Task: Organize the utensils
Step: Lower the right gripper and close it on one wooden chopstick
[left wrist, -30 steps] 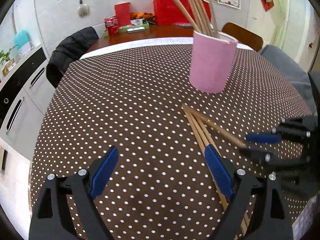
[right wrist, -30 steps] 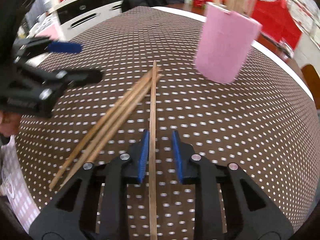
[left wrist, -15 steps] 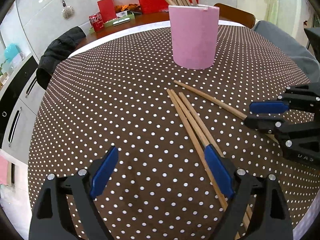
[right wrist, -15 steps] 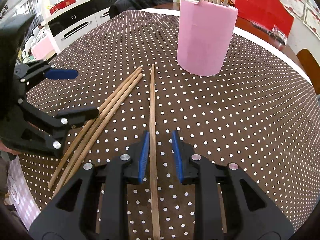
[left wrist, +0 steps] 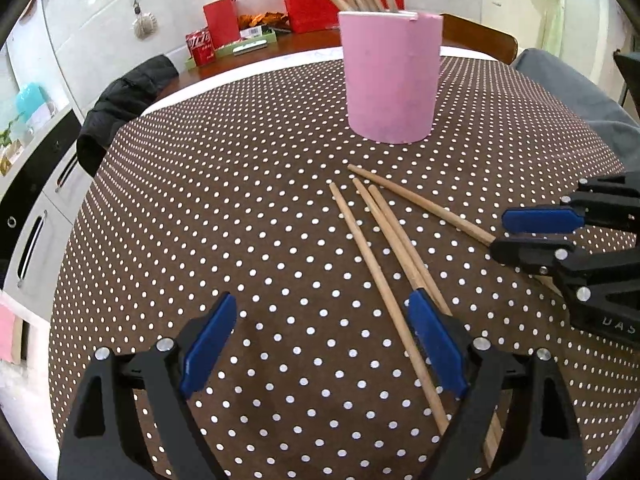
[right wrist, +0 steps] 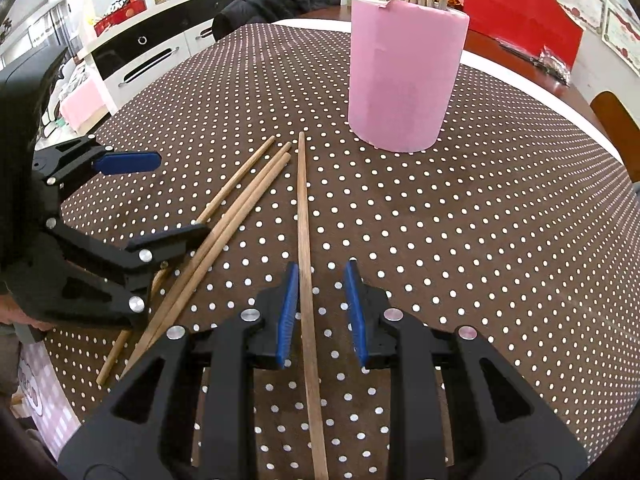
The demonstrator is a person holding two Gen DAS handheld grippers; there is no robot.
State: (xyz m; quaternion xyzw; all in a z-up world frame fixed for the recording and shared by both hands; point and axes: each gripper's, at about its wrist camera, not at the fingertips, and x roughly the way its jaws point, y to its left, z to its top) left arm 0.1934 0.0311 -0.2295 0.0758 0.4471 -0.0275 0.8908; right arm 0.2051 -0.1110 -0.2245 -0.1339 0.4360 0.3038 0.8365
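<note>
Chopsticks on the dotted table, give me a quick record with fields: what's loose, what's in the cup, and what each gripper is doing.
surface: table under a brown dotted cloth
holder: pink cup, upright, chopsticks standing in it
loose: four chopsticks lying flat in front of the cup
single chopstick: apart from the rest, lying between the right gripper's pads
group of three chopsticks: side by side
right gripper: narrow gap, pads not pressing the single chopstick
left gripper: wide, jaws closing, one chopstick between them
</note>
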